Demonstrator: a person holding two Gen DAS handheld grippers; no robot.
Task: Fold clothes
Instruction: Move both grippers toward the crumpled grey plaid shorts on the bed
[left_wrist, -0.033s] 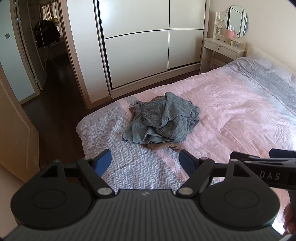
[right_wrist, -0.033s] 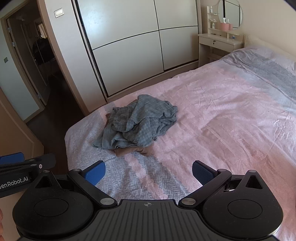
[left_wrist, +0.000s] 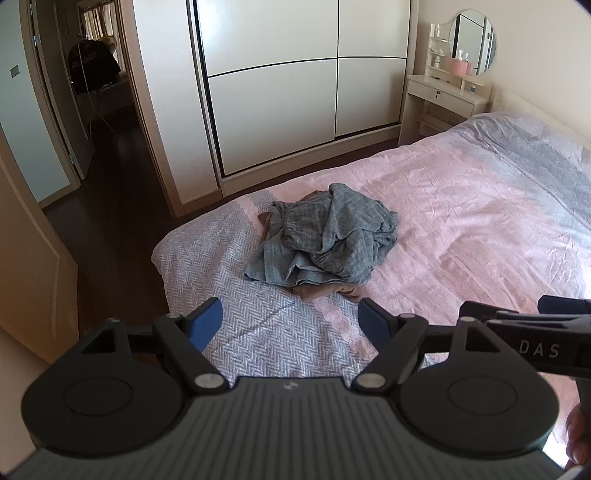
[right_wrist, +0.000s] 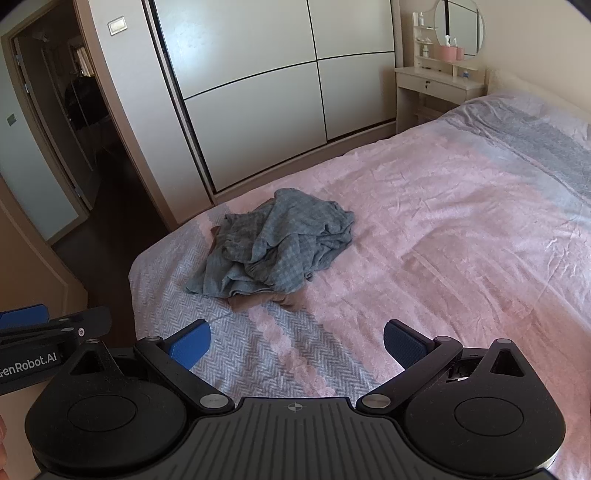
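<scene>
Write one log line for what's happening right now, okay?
step: before pickup | left gripper: open, empty | right gripper: open, empty | clothes: crumpled pile on bed, untouched

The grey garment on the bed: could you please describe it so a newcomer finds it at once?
Start at the bed with its pink cover. Near its foot, towards the wardrobe, lies the crumpled grey garment. It sits on top of a brown garment that peeks out underneath.

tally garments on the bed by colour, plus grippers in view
Grey-blue garment: 1, crumpled on top of the pile
Brown garment: 1, mostly hidden underneath
Grippers: 2, left gripper and right gripper, both open and holding nothing
Total: 4
</scene>
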